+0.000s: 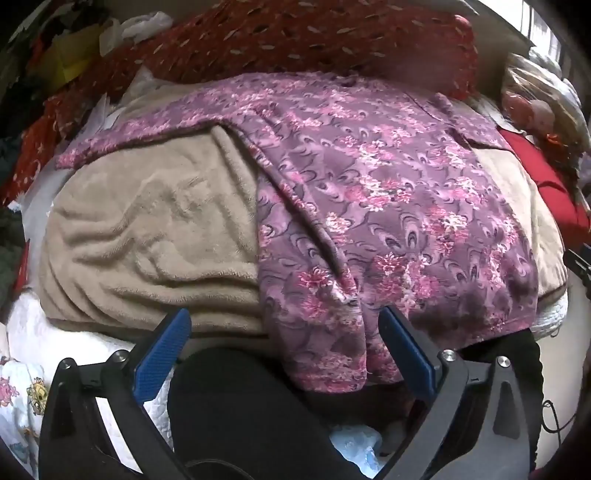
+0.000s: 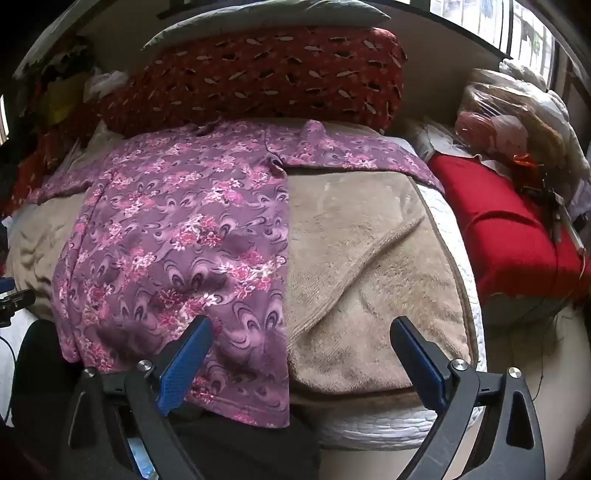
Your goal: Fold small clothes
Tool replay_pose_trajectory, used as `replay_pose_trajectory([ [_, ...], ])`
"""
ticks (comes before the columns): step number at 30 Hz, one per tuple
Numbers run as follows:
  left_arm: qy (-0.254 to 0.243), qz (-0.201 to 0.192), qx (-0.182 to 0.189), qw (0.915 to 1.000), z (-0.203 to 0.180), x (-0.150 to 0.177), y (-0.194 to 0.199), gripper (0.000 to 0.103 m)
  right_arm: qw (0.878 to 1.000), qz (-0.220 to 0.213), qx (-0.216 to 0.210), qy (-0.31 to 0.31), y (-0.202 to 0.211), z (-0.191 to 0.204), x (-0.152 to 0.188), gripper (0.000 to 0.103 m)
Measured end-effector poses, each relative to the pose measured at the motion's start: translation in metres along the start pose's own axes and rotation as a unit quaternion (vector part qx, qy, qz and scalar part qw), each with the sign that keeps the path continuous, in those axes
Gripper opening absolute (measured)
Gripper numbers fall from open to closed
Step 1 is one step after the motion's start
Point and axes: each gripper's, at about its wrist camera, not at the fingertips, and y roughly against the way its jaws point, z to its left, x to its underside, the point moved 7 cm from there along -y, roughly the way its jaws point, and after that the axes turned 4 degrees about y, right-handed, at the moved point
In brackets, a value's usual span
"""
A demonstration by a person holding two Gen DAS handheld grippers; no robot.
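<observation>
On the blanket [image 2: 369, 266] a shirt [image 2: 177, 236] lies flat, hem between the left gripper's [image 1: 284, 332] wide jaws, at ten o'clock of the right gripper's [image 2: 301, 338] wide jaws.

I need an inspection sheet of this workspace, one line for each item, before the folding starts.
Surface: beige blanket over a white quilt.
Job's things: purple flowered shirt spread flat, hem hanging over the near edge.
Clutter: red patterned pillow behind; red cloth and plastic bag at right.
Grippers: left hand-held gripper open; right hand-held gripper open; both hold nothing.
Cables: thin cord near the floor.
Surroundings: window at upper right.
</observation>
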Motion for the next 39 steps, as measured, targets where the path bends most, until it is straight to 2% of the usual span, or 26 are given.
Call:
replay_pose_trajectory([
  [10,-0.016,-0.018,-0.022,0.9995,0.005,0.004,-0.002,0.102,1.0,-0.013,0.012,0.013,0.012,0.003,0.003,0.098],
  [17,0.003,-0.015,-0.01,0.9998,0.012,0.004,-0.001,0.102,1.0,-0.012,0.002,-0.001,0.012,-0.002,0.003,0.098],
  [28,-0.011,-0.024,0.018,0.9995,-0.018,-0.004,0.004,0.102,1.0,-0.014,0.001,0.002,0.013,0.002,0.002,0.098],
  [39,-0.021,-0.022,0.029,0.9991,-0.038,-0.001,0.001,0.102,1.0,-0.016,-0.002,0.001,0.012,0.002,0.0,0.098],
])
